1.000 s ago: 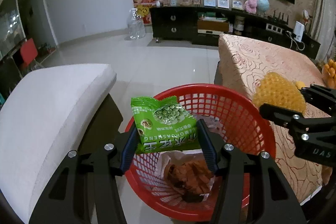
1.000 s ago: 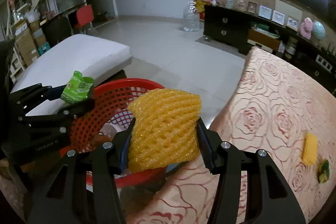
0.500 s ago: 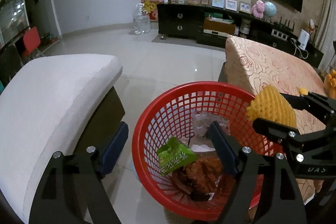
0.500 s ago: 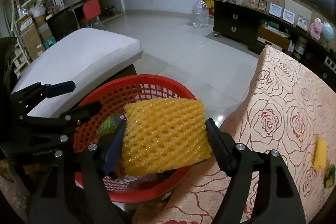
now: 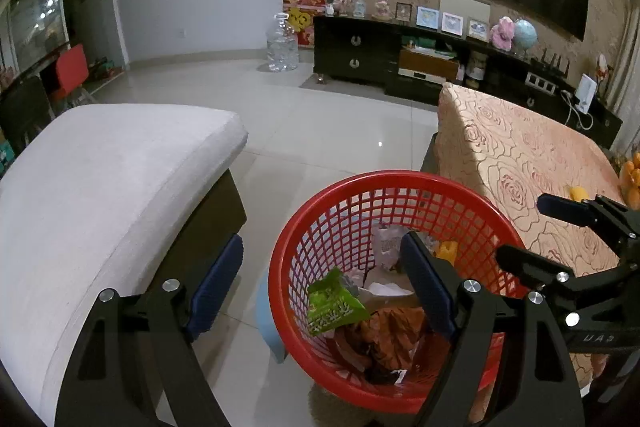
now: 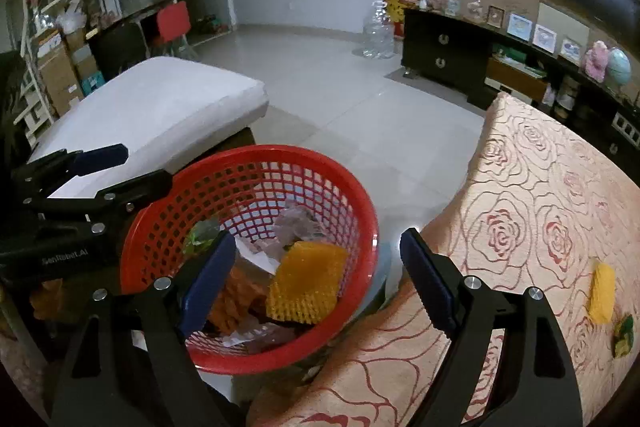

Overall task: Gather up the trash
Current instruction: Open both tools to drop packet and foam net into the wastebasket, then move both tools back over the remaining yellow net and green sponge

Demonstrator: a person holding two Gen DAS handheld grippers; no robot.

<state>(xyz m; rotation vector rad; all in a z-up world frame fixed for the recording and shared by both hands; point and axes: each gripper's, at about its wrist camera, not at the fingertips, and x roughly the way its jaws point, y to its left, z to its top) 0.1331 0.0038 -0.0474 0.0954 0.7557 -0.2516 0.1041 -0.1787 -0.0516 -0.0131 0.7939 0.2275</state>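
Trash sits in the red basket (image 6: 256, 163): green snack packet (image 5: 334, 303) at nine o'clock, yellow foam net (image 6: 306, 281) at three. Judged well done by lifting clear without snagging the rim, then fetching the scraps (image 6: 602, 293) on the bench (image 6: 532, 195). Left gripper (image 5: 320, 283) is spread empty; right gripper (image 6: 318, 281) has just been opening, fingers (image 6: 426, 281) holding nothing

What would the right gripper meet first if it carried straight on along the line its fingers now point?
Probably the red basket: the right gripper, jaws open and empty, aims down at its near rim beside the yellow foam net, though depth is unclear.
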